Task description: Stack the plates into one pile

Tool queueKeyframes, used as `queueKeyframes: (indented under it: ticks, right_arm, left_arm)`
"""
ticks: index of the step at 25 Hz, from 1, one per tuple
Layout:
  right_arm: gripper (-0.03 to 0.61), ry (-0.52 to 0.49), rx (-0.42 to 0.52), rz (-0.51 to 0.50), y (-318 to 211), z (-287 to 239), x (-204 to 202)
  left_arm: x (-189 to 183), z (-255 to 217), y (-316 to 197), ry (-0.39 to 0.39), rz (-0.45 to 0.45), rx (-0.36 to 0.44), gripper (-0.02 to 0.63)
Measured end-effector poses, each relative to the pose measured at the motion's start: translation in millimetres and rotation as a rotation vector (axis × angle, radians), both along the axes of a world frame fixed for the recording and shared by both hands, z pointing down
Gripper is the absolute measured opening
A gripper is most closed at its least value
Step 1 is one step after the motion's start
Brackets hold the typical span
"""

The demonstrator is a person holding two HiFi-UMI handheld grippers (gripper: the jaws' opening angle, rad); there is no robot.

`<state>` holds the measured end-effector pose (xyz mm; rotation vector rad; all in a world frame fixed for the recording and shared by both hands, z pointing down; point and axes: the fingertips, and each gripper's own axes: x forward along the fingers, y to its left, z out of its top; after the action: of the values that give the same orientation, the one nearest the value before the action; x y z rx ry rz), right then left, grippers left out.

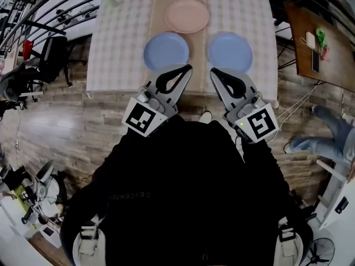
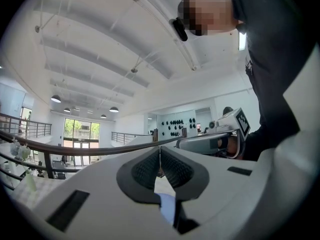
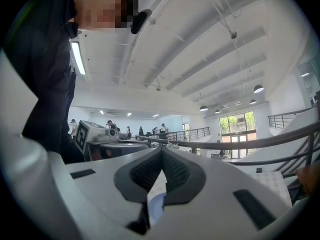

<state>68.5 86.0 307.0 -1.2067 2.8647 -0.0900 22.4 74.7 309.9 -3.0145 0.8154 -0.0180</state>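
Note:
In the head view three plates lie on a checked table point(image 1: 122, 43): a pink plate point(image 1: 187, 15) at the back, a blue plate point(image 1: 166, 51) front left and a second blue plate point(image 1: 229, 51) front right. My left gripper point(image 1: 187, 67) hangs shut just short of the left blue plate's near edge, holding nothing. My right gripper point(image 1: 213, 71) is shut and empty below the right blue plate. In both gripper views the jaws meet with nothing between them: the left gripper point(image 2: 160, 149) and the right gripper point(image 3: 161, 151) each show a sliver of blue plate behind the pads.
A beige runner point(image 1: 166, 4) crosses the table under the pink plate. A brown side table point(image 1: 319, 43) with small items stands at the right, and a person's legs point(image 1: 321, 137) are on the wooden floor there. A black chair point(image 1: 52, 57) stands to the left.

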Motion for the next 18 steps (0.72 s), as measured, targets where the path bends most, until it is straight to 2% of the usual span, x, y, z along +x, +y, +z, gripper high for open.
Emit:
queueKeyframes:
  ticks: [18]
  right_arm:
    - [0.008,0.055,-0.073,0.1,-113.6,13.4,-77.1]
  left_arm:
    - [-69.6,11.5,-114.8,0.011,0.103,-0.039,0.02]
